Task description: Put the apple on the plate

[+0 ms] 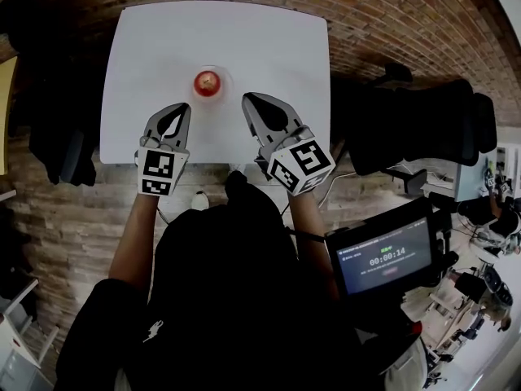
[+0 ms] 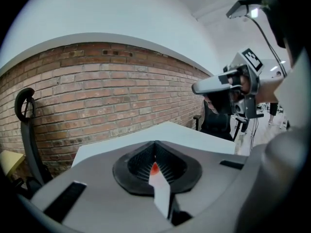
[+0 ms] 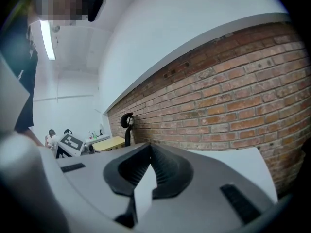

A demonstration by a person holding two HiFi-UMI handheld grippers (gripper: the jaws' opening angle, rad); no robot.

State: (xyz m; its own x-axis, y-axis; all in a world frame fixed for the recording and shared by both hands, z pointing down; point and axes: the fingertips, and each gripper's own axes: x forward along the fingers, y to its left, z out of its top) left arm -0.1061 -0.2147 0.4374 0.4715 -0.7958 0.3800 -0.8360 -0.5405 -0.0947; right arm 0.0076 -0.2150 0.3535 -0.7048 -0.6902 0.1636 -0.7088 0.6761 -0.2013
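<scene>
**Apple on the plate, both tongs clenched on nothing**

- Apple (image 1: 207,81), red, sits in the middle of a small pale plate (image 1: 225,85). The plate stands on a white table (image 1: 260,43), toward the edge nearest the person.
- Far left of the plate, past the table's edge: a dark chair (image 1: 55,141) against the brick wall (image 1: 49,210).
- Just left of the plate and nearer the person: the left gripper (image 1: 182,108). Its tips point toward the plate and stand near the rim, apart from it. Its jaws are pressed together with nothing between them. In its own view only a thin slit is left below the tips, and a sliver of red apple shows through it. Its marker cube (image 1: 158,172) sits at the wrist end, off the table's edge.
- Just right of the plate and nearer the person: the right gripper (image 1: 248,99), angled in toward the plate, tips near the rim without touching. Its own view shows the tips meeting, nothing gripped, with white tabletop showing through the slit behind them. Its marker cube (image 1: 300,165) also hangs past the table's edge.
- Further right of the plate: black office chairs (image 1: 423,129).
- Right of the plate and much nearer the person: a small screen (image 1: 383,259) showing a timer.
</scene>
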